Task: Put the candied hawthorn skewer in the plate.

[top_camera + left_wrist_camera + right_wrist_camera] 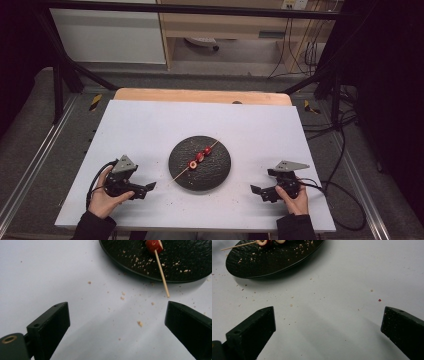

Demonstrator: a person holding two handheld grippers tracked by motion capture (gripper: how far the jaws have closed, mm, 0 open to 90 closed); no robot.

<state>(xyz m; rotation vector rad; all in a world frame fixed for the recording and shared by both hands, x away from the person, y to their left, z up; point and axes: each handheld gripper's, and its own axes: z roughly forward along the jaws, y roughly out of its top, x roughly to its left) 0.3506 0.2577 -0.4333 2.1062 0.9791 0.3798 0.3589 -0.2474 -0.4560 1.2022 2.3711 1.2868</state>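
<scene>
A round black plate (215,175) lies in the middle of the white board. Across it rests a wooden skewer (181,175) with three red fruit pieces (200,157) threaded on it. Its bare end sticks out over the plate's near-left rim. My left gripper (145,190) rests on the board to the left of the plate, jaws wide apart and empty. In the left gripper view the skewer tip (165,285) and one red piece (153,245) lie ahead. My right gripper (260,192) sits to the right of the plate, also open and empty; the plate's rim (274,270) shows in its view.
Crumbs are scattered on the white board (150,125) around the plate. The board lies on a wooden table (200,95) inside a black metal frame. Cables (345,200) trail off the right side. A shelf unit stands behind.
</scene>
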